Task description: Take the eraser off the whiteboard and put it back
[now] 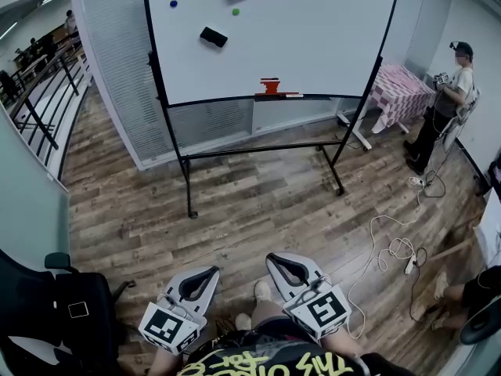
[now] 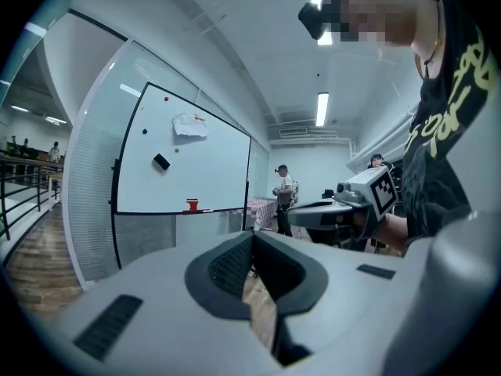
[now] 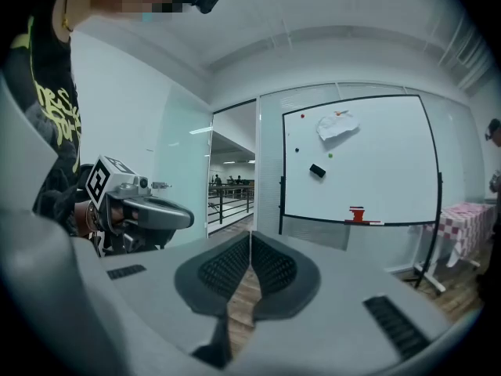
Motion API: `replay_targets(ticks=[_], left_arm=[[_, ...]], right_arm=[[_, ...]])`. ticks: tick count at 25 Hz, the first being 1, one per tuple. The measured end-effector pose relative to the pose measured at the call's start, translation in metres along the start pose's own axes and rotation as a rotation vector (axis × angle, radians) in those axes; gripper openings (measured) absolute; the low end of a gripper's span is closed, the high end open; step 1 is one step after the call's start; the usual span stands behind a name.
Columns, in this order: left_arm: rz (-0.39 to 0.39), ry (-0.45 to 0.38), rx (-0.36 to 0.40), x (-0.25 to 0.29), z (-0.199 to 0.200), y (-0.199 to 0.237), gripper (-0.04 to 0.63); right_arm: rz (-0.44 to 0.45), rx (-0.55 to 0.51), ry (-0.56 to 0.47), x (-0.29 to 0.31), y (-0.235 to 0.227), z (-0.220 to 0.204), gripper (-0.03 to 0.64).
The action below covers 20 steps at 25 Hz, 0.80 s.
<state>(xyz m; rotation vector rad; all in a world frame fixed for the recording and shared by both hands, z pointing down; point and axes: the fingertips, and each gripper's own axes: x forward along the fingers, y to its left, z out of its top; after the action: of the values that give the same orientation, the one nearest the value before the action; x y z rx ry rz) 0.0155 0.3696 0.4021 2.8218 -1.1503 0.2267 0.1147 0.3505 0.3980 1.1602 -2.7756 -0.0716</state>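
A black chair (image 1: 48, 305) sits lower left; white cables (image 1: 389, 248) trail across the wood floor (image 1: 250, 202)

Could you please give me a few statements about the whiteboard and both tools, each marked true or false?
1. The eraser sits on the whiteboard. True.
2. The right tool holds the eraser. False: its jaws are shut on nothing.
3. The left tool has its jaws wide apart. False: they are together, with nothing between them.
4. A red object stands on the board's tray. True.
5. Both tools touch the whiteboard. False: a stretch of floor lies between them and it.
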Motion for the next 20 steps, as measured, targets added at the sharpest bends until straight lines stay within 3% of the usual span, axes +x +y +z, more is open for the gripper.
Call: replay_targets(ticks=[11,20], left_arm=[[0.039,-0.02,0.01,0.013,0.008,0.027,0.008],[0.074,-0.023,0.009,0.041,0.011,0.066,0.008]], right_arm=[[0.052,-0.026,-0.02,0.029,-0.006,0.012,0.011],[0.048,0.036,-0.051,0.064,-0.043,0.013,0.011]])
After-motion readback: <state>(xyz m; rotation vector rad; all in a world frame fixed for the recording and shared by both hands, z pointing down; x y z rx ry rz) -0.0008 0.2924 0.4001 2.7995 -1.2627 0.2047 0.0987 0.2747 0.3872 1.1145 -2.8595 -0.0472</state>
